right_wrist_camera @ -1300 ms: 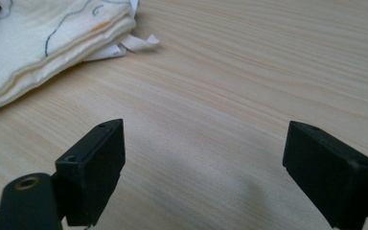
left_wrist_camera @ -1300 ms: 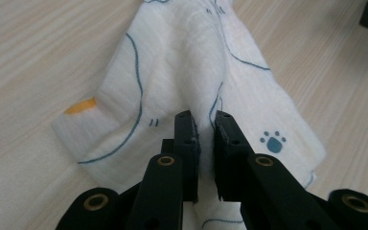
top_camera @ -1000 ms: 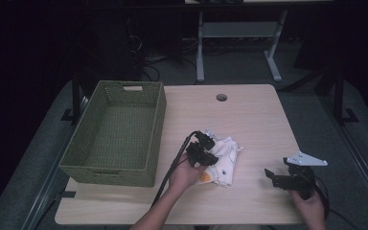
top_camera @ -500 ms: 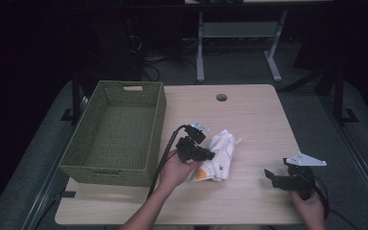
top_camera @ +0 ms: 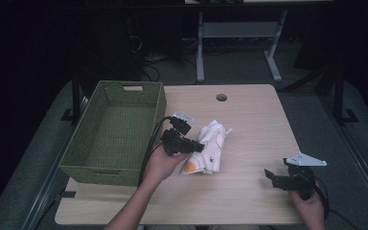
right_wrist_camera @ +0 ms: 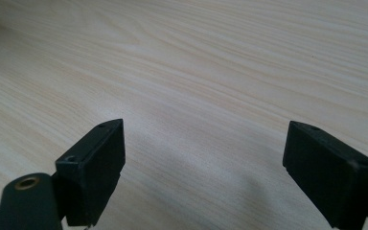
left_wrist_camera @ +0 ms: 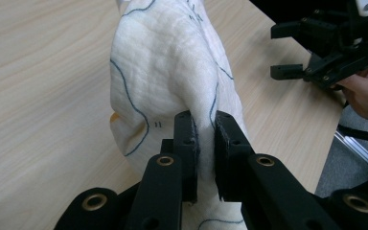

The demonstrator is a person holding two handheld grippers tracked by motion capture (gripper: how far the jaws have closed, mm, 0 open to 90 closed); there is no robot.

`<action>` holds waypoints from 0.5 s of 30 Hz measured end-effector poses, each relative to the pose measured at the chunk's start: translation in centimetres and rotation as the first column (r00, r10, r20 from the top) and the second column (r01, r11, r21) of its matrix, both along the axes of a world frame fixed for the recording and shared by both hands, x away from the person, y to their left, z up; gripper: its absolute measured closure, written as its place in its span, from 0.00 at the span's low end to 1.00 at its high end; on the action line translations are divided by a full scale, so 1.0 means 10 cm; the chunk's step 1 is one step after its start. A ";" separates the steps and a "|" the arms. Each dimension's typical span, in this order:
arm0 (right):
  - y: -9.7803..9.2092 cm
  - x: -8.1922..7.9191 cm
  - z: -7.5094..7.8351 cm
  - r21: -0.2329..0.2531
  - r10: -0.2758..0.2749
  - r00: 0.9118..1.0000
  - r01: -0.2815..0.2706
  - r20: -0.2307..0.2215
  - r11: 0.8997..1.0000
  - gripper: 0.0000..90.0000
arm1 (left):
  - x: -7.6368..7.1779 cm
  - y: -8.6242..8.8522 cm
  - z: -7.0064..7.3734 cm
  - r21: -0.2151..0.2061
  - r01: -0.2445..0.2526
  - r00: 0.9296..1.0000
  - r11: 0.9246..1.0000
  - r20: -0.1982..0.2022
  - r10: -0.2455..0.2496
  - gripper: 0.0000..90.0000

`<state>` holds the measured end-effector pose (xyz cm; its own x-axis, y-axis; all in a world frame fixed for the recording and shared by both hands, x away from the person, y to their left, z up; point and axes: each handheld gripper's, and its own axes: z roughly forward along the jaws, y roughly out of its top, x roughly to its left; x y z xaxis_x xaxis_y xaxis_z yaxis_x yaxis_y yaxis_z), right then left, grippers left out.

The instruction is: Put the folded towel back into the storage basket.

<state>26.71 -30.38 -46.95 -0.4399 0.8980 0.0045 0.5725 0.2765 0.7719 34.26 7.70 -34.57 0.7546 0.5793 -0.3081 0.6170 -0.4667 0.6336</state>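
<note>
One bench (top_camera: 249,115). On it, one green basket (top_camera: 116,132) at the left and one white cloth (top_camera: 211,148) near the middle. Two tongs: the left tongs (top_camera: 199,146) at the cloth, the right tongs (top_camera: 270,176) at the near right. One round hole (top_camera: 221,97) at the far edge.

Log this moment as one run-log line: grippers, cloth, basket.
left gripper: shut on white cloth, lifting a fold | right gripper: open, free, over table | green basket: left of cloth, nothing inside
</note>
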 end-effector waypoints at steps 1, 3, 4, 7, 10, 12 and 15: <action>0.00 0.00 0.00 -0.001 0.000 1.000 0.000 -0.001 1.000 0.16 | 0.00 0.01 0.02 -0.004 -0.001 1.000 1.000 0.000 0.001 0.91; 0.00 0.00 0.00 0.002 -0.004 1.000 0.004 -0.001 1.000 0.16 | 0.00 0.04 0.06 -0.004 0.000 1.000 1.000 0.000 0.000 0.91; 0.00 -0.01 0.00 0.002 -0.005 1.000 0.005 -0.001 1.000 0.16 | 0.00 0.05 0.07 -0.005 -0.002 1.000 1.000 0.000 0.002 0.91; 0.00 -0.01 0.00 0.001 -0.005 1.000 0.005 0.002 1.000 0.16 | 0.01 0.10 0.13 -0.010 -0.007 1.000 1.000 0.004 0.007 0.91; 0.00 -0.01 0.00 0.000 -0.006 1.000 0.006 0.001 1.000 0.16 | 0.02 0.16 0.19 -0.019 -0.011 1.000 1.000 0.006 0.011 0.91; 0.00 -0.01 0.00 -0.004 -0.004 1.000 0.004 -0.001 1.000 0.16 | 0.02 0.22 0.23 -0.023 -0.017 1.000 1.000 0.010 0.017 0.91; 0.01 -0.02 -0.01 -0.002 -0.007 1.000 0.007 -0.002 1.000 0.16 | 0.02 0.28 0.27 -0.037 -0.026 1.000 0.999 0.008 0.027 0.91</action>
